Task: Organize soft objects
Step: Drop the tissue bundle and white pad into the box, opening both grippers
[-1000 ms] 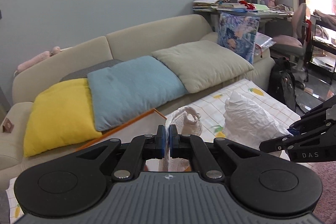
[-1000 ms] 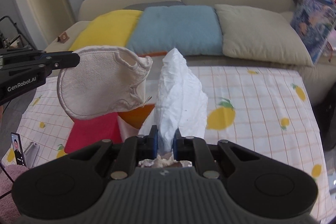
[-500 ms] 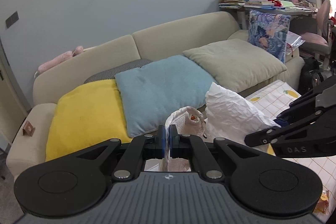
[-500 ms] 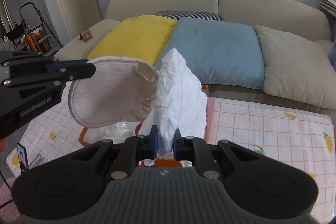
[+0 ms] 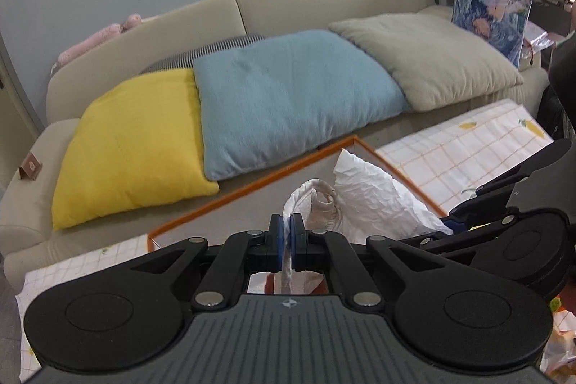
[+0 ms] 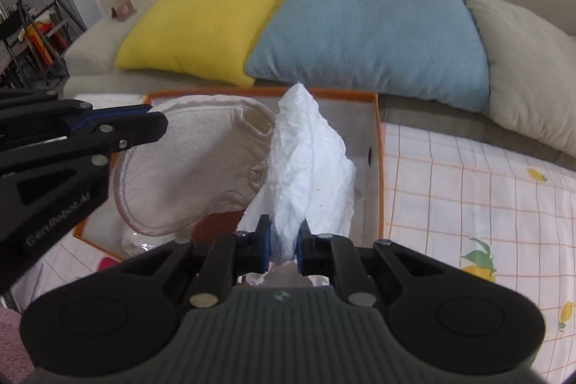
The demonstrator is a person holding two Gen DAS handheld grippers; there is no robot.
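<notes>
We see a beige sofa point(image 5: 324, 2) across the back with three cushions on it: yellow point(image 5: 133, 146), blue point(image 5: 291, 103) and beige point(image 5: 428, 60). In front of it stands a table under a checked cloth point(image 6: 468, 189) printed with lemons, and on that an orange-edged box point(image 6: 376, 168) with a pale inside. Over the box we hold two soft things side by side: a crumpled white paper point(image 6: 306, 168) and a cream slipper point(image 6: 194, 168), touching along one edge. The left gripper point(image 5: 287, 234) has its blue pads nearly together, pinching the slipper's rim; in the right view it point(image 6: 118, 128) comes in from the left, and its body bears white lettering that reads roughly "GenRobot.AI", blurred by motion. The right gripper point(image 6: 284, 240) is closed part-way on the lower end of the paper, which bulges between the pads. What lies in the box under the slipper is mostly hidden: a bit of clear plastic and something red show, and we cannot tell more. The right gripper point(image 5: 464, 218) is cut off at the left view's edge.
</notes>
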